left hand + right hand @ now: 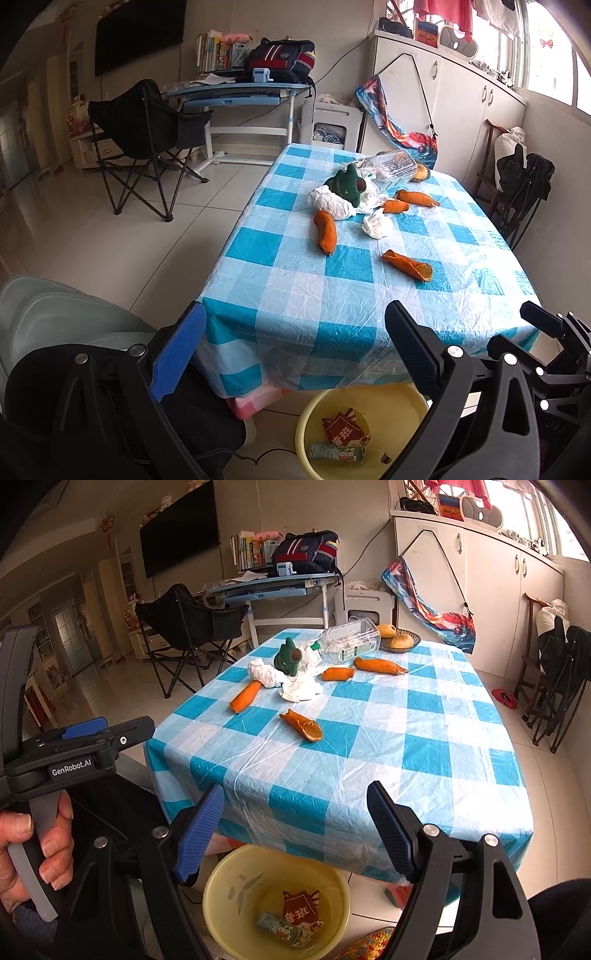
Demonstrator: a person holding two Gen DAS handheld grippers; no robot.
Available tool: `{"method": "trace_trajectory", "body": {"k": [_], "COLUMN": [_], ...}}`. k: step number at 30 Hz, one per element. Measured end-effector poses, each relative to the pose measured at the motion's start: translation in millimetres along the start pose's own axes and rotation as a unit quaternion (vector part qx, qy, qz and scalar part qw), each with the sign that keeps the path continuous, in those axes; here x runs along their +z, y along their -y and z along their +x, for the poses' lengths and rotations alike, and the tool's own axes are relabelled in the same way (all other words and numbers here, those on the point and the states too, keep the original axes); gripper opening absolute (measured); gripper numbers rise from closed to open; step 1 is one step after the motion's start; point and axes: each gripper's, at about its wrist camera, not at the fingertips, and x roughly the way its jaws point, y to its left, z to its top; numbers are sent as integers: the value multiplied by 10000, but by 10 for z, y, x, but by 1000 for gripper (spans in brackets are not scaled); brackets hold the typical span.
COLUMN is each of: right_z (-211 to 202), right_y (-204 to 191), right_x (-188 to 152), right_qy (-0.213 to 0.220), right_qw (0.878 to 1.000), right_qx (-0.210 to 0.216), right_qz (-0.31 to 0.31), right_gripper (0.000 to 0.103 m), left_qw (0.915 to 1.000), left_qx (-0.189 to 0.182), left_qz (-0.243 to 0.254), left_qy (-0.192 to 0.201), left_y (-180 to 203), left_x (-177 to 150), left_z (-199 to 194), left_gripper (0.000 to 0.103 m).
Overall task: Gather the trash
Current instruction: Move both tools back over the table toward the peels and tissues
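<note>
We hold both grippers — left [295, 354], right [295, 830] — spread and empty above the basin [221, 908], wrappers [299, 912] inside.

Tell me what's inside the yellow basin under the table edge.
The yellow basin holds a red wrapper with white characters and a small printed carton lying flat. The right gripper's fingers and the tablecloth cover part of its rim.

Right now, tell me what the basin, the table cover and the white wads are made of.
Basin: likely plastic, smooth pale yellow with a soft sheen.
Table cover: thin plastic sheet, glossy and creased, printed in blue and white checks.
White wads: probably tissue paper, matte and crumpled.
</note>
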Motion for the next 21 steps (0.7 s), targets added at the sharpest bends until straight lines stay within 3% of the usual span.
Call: {"method": "trace_trajectory", "body": {"k": [8,21], "right_z": [563,1005], "right_y": [166,256], "right_x": [389,405], "right_qy": [-262,-497], "right_qw": [9994,9982], "right_qx": [148,330], "right_qz": [-195,-72], "right_gripper": [76,63], "left_qw": [9994,9970], "left_qx": [158,366], "left_qz": [94,140], "left_qy": [-279,-670], "left_y": [60,233], "left_x": [379,784], "left_z": [495,1361], "left_gripper": [94,94]}}
